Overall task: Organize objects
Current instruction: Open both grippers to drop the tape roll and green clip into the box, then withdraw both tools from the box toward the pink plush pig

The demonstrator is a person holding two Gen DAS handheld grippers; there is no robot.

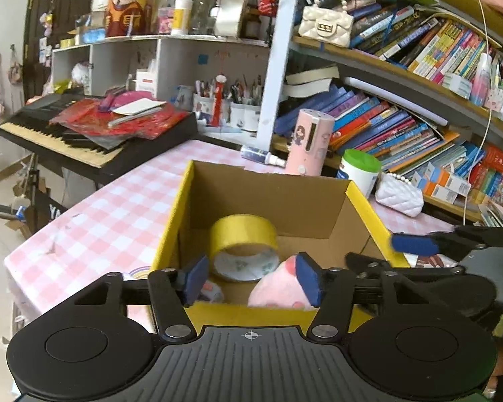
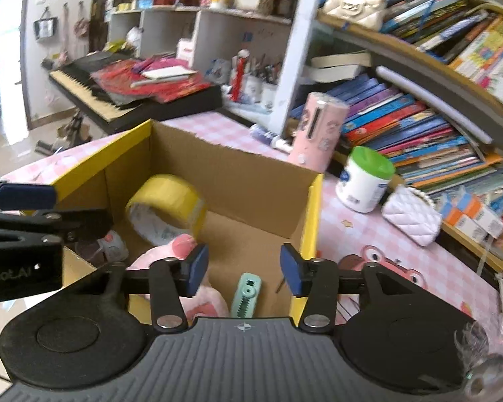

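An open cardboard box [image 1: 278,197] with yellow edges stands on the pink checked table; it also shows in the right wrist view [image 2: 238,174]. Inside lie a yellow tape roll [image 1: 243,246] [image 2: 166,206], a pink plush toy [image 1: 278,289] [image 2: 181,251] and a mint green clip-like item [image 2: 246,296]. My left gripper [image 1: 251,279] is open and empty just above the box's near rim. My right gripper [image 2: 244,268] is open and empty over the box's right part, above the green item. Each gripper shows at the edge of the other's view.
A pink cylinder [image 1: 310,140], a white jar with green lid [image 1: 360,171] and a white quilted purse [image 1: 399,197] stand behind and right of the box. Bookshelves [image 1: 402,127] fill the right. A keyboard [image 1: 84,134] with red items sits at the back left.
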